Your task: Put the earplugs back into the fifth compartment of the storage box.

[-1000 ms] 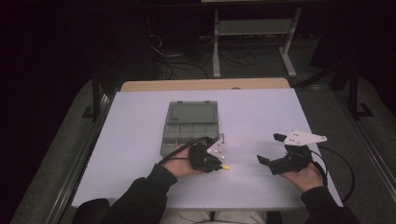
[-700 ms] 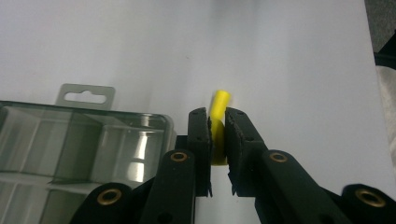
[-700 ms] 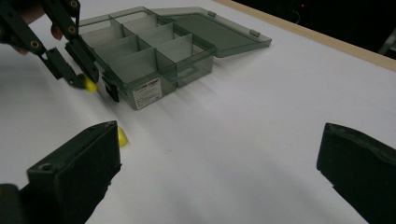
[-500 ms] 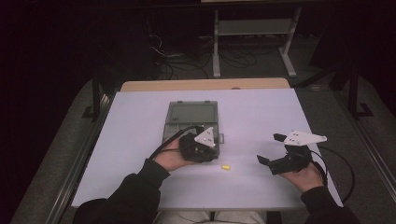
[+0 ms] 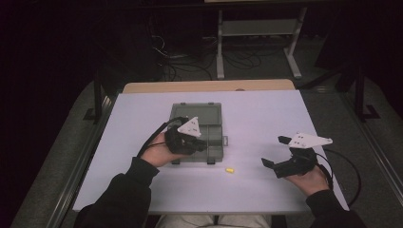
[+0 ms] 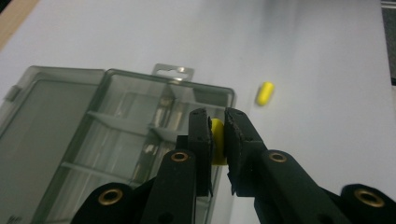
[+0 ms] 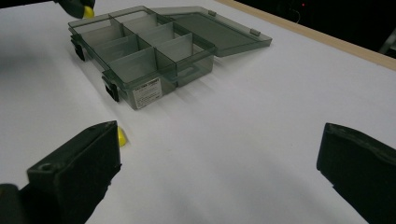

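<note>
- White tabletop (image 5: 142, 190), dark room, metal stand (image 5: 256, 28) behind.
- Left tongs (image 6: 217, 128) clenched on yellow piece (image 6: 217, 144) over open organizer box (image 5: 214, 118).
- Right tongs (image 5: 274, 152) released.

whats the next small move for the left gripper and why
Probably lower the left gripper a little into the open box and let go. Its jaws are shut on a yellow piece and already sit over a compartment at the box's near edge. A second yellow piece lies on the table beside the box, and the right gripper is open near it.
</note>
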Demonstrator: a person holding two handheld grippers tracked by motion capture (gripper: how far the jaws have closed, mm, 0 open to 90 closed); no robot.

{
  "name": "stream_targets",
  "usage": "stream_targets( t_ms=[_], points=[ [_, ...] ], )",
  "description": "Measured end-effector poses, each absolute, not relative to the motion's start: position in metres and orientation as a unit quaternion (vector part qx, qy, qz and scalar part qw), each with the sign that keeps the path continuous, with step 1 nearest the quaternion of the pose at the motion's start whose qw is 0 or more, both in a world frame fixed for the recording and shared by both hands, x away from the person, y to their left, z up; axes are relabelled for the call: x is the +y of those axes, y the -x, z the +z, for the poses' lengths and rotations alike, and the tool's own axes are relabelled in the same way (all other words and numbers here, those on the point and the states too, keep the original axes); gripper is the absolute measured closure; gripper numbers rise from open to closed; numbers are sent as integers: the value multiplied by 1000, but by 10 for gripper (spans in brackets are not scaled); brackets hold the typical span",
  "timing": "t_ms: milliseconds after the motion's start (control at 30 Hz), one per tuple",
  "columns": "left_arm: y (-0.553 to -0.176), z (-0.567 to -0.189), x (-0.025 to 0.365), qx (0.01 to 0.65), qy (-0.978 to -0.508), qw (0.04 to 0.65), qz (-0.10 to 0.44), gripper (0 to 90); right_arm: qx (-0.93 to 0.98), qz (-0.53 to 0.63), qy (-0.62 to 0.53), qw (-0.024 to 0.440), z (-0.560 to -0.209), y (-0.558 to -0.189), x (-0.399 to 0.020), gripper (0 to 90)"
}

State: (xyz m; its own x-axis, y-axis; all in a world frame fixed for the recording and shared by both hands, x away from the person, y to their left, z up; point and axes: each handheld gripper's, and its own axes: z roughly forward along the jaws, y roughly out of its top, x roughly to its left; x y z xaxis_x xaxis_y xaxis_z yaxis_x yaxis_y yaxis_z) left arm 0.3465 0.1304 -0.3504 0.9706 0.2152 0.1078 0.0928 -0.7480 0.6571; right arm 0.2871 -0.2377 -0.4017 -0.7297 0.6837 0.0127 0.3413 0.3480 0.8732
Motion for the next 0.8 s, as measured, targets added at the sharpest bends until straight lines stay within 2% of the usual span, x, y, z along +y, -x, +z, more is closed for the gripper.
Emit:
stream_targets(
  t_ms=[467,800],
  points=[
    [-357,-349,188,145,-919,350,110,809,801,471,-321,181,-402,-287,-238,0],
    [-362,-361,213,179,-915,345,109,811,802,470,-321,180,-403,-288,-237,0]
  ],
)
